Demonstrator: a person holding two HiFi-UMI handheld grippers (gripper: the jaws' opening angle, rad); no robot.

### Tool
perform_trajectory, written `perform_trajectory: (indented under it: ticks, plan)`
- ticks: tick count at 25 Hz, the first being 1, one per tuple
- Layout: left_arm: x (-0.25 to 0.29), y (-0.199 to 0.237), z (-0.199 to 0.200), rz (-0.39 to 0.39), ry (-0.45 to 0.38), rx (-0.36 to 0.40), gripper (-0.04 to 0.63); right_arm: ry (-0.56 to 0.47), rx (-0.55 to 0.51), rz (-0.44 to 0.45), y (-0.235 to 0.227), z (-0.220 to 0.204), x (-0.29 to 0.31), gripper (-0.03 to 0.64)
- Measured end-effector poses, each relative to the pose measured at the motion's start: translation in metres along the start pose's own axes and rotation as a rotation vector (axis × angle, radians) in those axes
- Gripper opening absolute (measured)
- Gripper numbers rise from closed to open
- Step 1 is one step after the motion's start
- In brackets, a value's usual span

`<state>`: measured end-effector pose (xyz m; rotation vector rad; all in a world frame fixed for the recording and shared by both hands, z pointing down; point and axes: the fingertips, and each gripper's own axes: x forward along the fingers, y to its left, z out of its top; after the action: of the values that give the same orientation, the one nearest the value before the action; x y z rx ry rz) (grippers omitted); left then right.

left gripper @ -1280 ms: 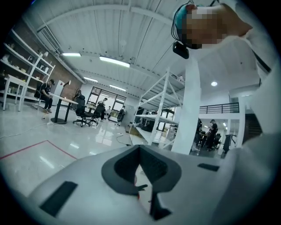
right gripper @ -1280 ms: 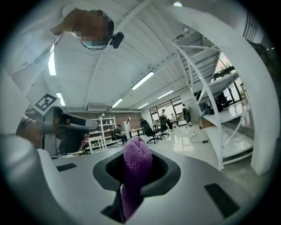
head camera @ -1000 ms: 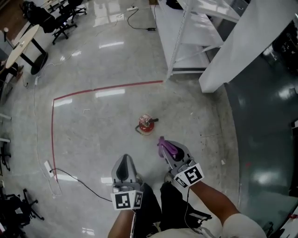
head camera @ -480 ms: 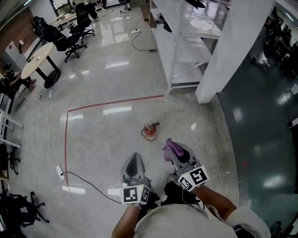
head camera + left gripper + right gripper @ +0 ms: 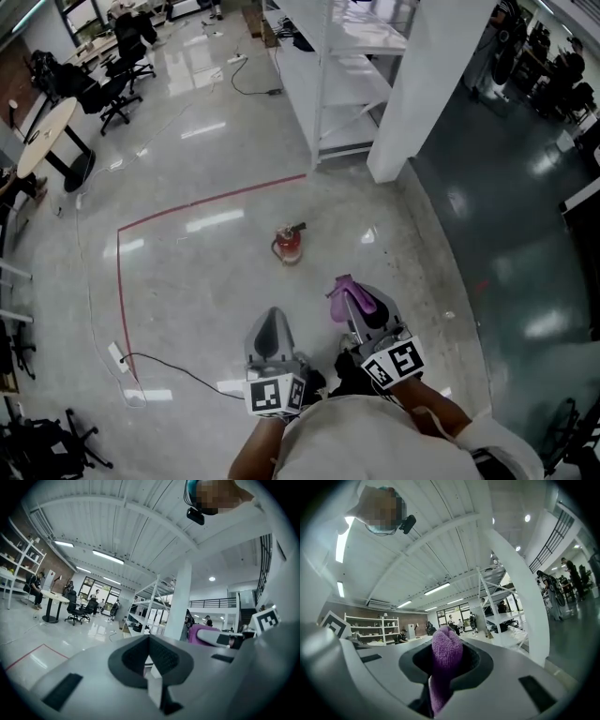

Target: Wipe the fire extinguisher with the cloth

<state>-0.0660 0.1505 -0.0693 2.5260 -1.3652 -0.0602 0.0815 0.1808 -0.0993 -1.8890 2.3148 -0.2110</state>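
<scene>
Below you, the polished concrete floor carries a red fire extinguisher, standing. A red tape line corners left of it, a black cable trails nearer you, and white shelving stands beyond.

Left hand-held gripper jaws together, empty, right hand-held gripper beside it, clamping purple cloth

Bright, even light pours from long ceiling strips, and the polished floor throws it back as white glare patches. Floor shadows are faint. Both claw views bend hard, beams curving, corners going black. The cloth in my right claw smears soft up close; the shelving behind reads sharper.
</scene>
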Motion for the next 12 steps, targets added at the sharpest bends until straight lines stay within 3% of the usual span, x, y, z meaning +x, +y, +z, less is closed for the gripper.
perform_trajectory:
  ticks: [4,12]
  plan:
    - [-0.009,-0.008,-0.003,0.003,-0.026,0.055,0.003,-0.005,0.009,-0.004,0.003,-0.005,-0.017,0.067]
    - [-0.009,-0.018,-0.013,0.025,-0.048,0.074,0.003,0.022,0.004,0.025,0.000,-0.026,-0.031,0.067]
